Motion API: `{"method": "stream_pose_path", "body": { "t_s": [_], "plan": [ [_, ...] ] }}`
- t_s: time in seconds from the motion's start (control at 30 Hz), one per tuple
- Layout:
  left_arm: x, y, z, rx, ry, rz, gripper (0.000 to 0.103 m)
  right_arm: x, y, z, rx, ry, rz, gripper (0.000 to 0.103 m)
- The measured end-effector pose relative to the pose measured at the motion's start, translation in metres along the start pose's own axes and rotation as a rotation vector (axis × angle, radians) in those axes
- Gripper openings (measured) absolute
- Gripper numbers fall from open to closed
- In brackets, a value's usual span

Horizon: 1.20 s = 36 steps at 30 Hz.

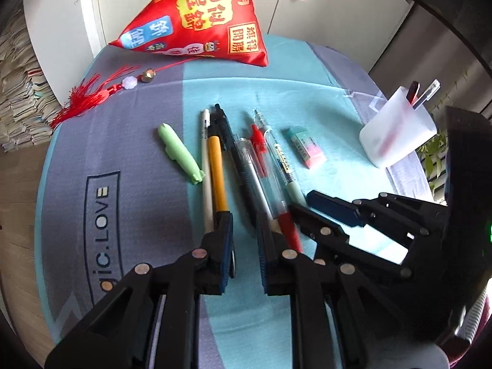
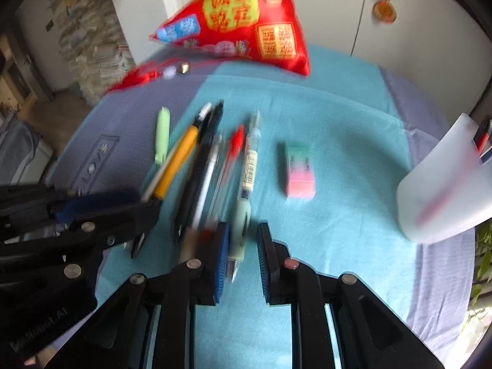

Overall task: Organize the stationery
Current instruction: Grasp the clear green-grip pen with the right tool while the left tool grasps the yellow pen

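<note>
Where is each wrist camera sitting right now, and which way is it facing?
Left wrist: on the left gripper, looking steeply down along its fingers at the pens; the right gripper shows at right.
Right wrist: on the right gripper, facing down at the mint-grip pen; the left gripper shows at left.
Shared: eraser, frosted cup, red pouch.

Several pens [image 1: 246, 160] lie side by side on a blue cloth; a pastel eraser [image 1: 306, 147] and frosted cup [image 1: 396, 129] sit alongside.
</note>
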<state>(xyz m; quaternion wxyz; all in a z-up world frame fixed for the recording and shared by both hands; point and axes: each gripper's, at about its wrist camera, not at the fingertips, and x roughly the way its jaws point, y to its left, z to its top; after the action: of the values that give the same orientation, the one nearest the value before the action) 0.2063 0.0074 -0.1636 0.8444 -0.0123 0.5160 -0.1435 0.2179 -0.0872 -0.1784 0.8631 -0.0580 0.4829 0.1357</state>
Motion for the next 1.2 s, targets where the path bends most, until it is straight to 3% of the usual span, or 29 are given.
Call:
{"method": "stream_pose_path", "body": {
  "t_s": [0.23, 0.43, 0.63, 0.8, 0.9, 0.97, 1.03, 1.1, 1.2],
  "plan": [
    [0.005, 0.009, -0.004, -0.019, 0.02, -0.021, 0.012, -0.004, -0.021, -0.014, 0.069, 0.025, 0.065, 0.012],
    [0.005, -0.002, -0.012, 0.044, 0.021, -0.058, 0.011, -0.015, -0.034, -0.029, 0.093, 0.07, 0.095, 0.012],
    [0.006, -0.001, -0.029, 0.035, 0.103, -0.103, 0.009, -0.031, -0.038, -0.048, 0.096, 0.091, 0.111, 0.012],
    [-0.005, 0.0, -0.025, 0.009, 0.017, -0.042, 0.011, -0.036, -0.036, -0.06, 0.082, 0.109, 0.124, 0.012],
    [-0.004, -0.003, -0.017, 0.016, 0.003, -0.02, 0.016, -0.035, -0.036, -0.062, 0.093, 0.114, 0.124, 0.012],
    [0.002, -0.006, -0.016, 0.032, 0.006, 0.022, 0.017, -0.036, -0.037, -0.062, 0.101, 0.107, 0.129, 0.015],
    [0.007, -0.007, -0.016, 0.034, 0.008, 0.04, 0.02, -0.038, -0.037, -0.06, 0.106, 0.097, 0.124, 0.03],
    [0.007, -0.005, -0.017, 0.041, 0.009, 0.046, 0.025, -0.039, -0.036, -0.058, 0.108, 0.087, 0.106, 0.039],
    [0.008, 0.0, -0.019, 0.033, 0.016, 0.042, 0.025, -0.037, -0.033, -0.056, 0.097, 0.083, 0.104, 0.039]
  ]
}}
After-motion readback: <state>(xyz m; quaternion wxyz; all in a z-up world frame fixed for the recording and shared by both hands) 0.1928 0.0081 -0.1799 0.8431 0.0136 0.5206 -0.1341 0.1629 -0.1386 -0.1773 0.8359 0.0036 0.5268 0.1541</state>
